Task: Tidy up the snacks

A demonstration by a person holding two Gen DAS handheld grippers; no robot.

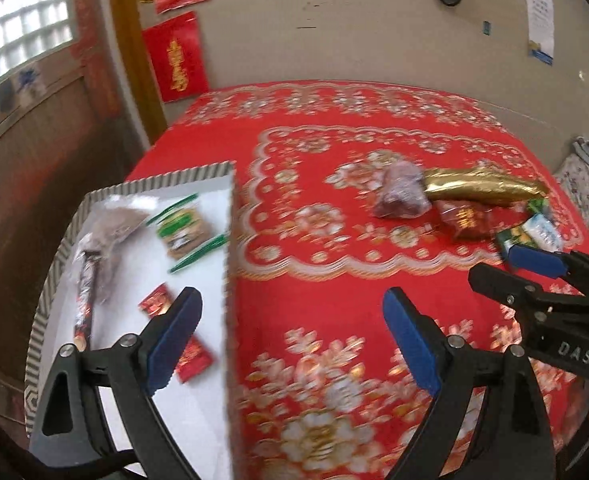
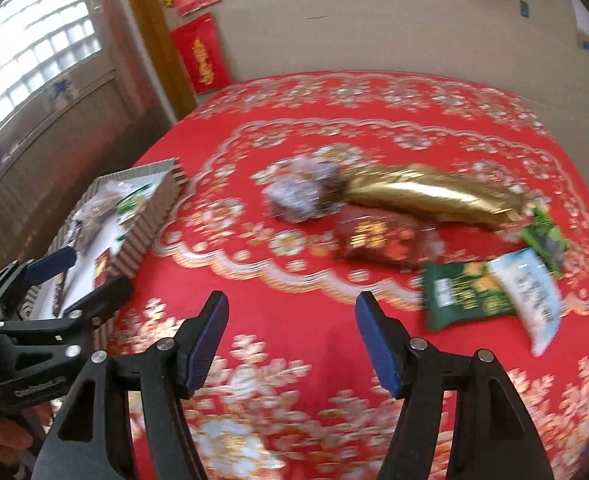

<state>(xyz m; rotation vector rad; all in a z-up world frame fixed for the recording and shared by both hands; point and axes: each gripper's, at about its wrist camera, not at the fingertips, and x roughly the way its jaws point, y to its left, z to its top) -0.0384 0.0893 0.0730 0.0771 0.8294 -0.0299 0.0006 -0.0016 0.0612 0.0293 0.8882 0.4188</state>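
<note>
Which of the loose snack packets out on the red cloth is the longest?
The gold foil packet: a long, shiny, curved packet, stretched well past the short, squat packets beside it.

A lived-in home room, by every sign. A table under a red tablecloth with gold and white flower patterns fills the middle, its far edge close to a plain beige wall. Red paper decorations with gold characters hang there beside a wooden door frame. At the left, daylight comes through a glass-block window above wood panelling. Printed notices are stuck high on the wall, and past the table's right edge sits patterned fabric.
</note>
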